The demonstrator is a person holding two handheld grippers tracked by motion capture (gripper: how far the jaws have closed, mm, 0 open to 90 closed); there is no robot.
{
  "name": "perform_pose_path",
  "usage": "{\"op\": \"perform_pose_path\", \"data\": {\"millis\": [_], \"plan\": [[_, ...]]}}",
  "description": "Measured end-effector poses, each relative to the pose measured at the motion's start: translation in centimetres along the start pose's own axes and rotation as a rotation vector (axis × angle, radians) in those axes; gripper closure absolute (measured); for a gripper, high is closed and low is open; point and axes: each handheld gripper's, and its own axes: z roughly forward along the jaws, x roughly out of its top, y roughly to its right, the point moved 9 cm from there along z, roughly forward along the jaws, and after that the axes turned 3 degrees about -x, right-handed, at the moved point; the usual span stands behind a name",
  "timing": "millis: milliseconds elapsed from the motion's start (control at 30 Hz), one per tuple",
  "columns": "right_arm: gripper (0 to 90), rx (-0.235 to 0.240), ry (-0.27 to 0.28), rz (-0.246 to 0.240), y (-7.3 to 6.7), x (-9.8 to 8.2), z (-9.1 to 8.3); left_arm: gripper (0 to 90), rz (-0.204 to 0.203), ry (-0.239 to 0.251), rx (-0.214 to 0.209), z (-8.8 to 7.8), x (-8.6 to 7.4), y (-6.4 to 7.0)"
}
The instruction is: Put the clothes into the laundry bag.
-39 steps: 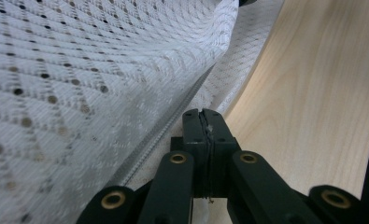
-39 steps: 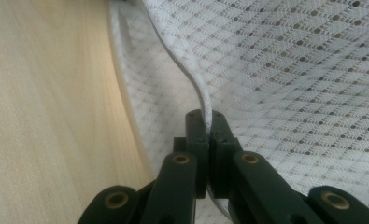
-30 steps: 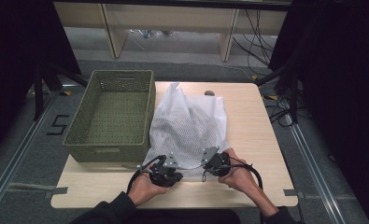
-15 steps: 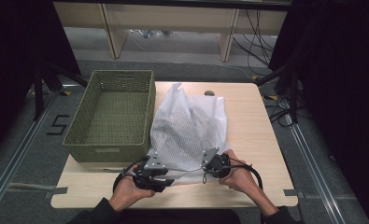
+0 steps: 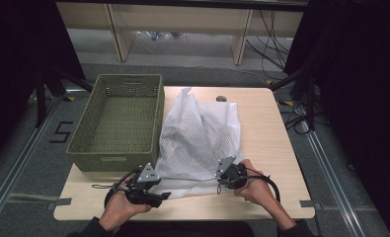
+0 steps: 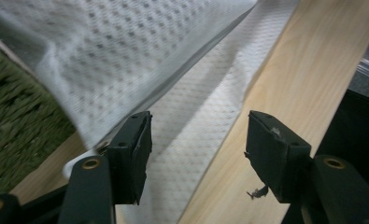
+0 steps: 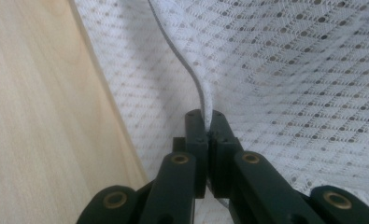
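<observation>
A white mesh cloth (image 5: 200,138) lies spread over the middle of the wooden table (image 5: 266,128). My right gripper (image 5: 222,175) is at the cloth's near right corner. In the right gripper view it (image 7: 209,119) is shut on a raised fold of the cloth's edge (image 7: 289,70). My left gripper (image 5: 158,192) is at the near left corner, by the table's front edge. In the left gripper view it (image 6: 196,126) stands open, with the cloth (image 6: 126,51) draped over its left jaw and flat mesh lying between the jaws.
An olive woven basket (image 5: 128,77) stands on the table's left side, right beside the cloth, and looks to hold nothing. Bare wood runs along the right side and the front edge. Shelving and cables stand on the floor beyond the table.
My left gripper has slid left along the cloth's near edge, toward the basket's front corner. The right gripper has stayed where it was, still shut on the cloth.
</observation>
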Motion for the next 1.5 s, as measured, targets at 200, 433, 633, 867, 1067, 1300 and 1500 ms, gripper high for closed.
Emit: {"op": "perform_pose_path", "data": {"millis": [200,433,633,867,1067,1300,1500], "plan": [[87.6,-0.004,0.009,0.018,0.0,-0.5,-0.2,39.6,0.005,0.003,0.016,-0.3,-0.1,-0.1],[64.9,-0.001,0.125,0.102,0.1,0.3,-2.0,38.6,0.008,0.001,0.036,-0.9,-0.6,-0.9],[50.1,-0.08,0.285,0.25,1.8,0.0,-4.5,37.9,-0.006,-0.007,0.058,-1.7,-1.2,-1.7],[45.0,-0.134,0.302,0.41,3.9,-2.2,-4.7,36.6,-0.03,-0.003,0.084,-2.2,-1.8,-2.6],[41.7,-0.149,0.345,0.477,4.2,-2.4,-5.4,31.5,-0.07,0.029,0.094,-2.6,-2.0,-2.9],[38.8,-0.132,0.374,0.517,3.9,-3.1,-5.8,23.0,-0.089,0.105,0.071,-3.1,-1.7,-3.0],[37.1,-0.125,0.381,0.522,3.2,-3.6,-6.2,19.4,-0.066,0.107,0.052,-3.2,-2.2,-2.7]]}}
